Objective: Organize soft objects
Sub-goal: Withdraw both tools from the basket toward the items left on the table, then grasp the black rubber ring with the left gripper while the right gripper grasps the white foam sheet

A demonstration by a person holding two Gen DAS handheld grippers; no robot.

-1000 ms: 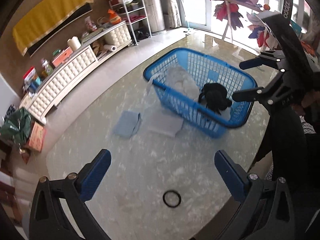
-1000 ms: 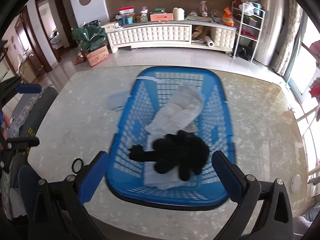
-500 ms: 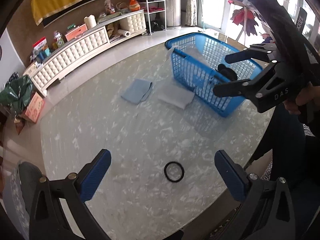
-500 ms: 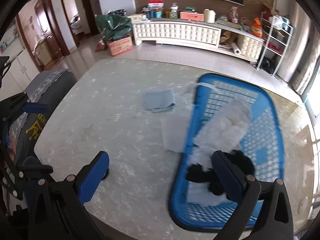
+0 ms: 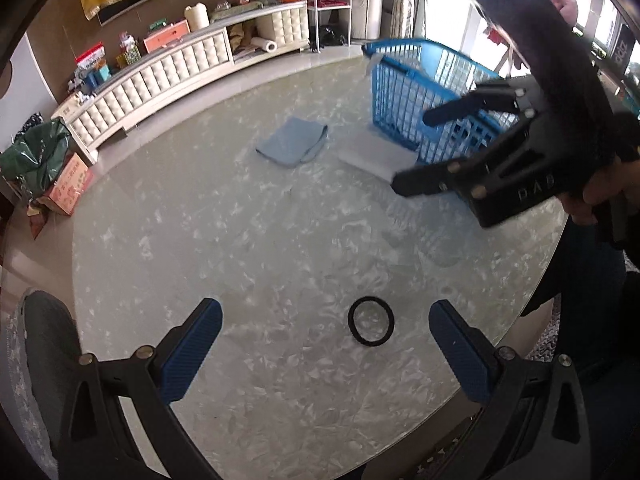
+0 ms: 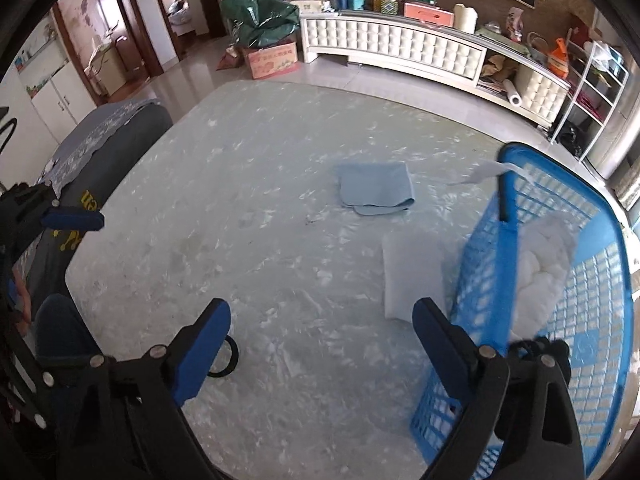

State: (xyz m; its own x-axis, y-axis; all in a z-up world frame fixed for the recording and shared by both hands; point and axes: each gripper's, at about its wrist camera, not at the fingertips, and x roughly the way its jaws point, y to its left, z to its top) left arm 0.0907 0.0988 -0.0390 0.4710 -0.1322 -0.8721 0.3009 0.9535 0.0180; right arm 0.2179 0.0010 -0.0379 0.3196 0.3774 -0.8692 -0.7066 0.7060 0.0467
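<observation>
A blue plastic basket [image 6: 560,280] stands on the round marble table and holds a white cloth [image 6: 540,256] and a black soft item [image 6: 528,348]. A folded light blue cloth [image 6: 376,188] lies on the table and a folded grey-white cloth [image 6: 412,276] lies against the basket's side. Both show in the left wrist view, the blue cloth [image 5: 294,142] and the grey-white cloth [image 5: 376,158], beside the basket [image 5: 420,92]. My right gripper [image 6: 322,340] is open and empty over the table beside the basket; it shows in the left wrist view [image 5: 416,148]. My left gripper [image 5: 326,344] is open and empty.
A black ring [image 5: 371,321] lies on the table [image 5: 240,240] near the front edge. A grey chair [image 6: 112,144] stands at the table's left side. A long white sideboard [image 6: 400,44] with clutter runs along the far wall. A metal shelf [image 6: 592,80] stands at the right.
The right gripper has swung left from above the basket to over the table beside it. The left gripper's view has turned left, so the basket now sits farther right and farther off.
</observation>
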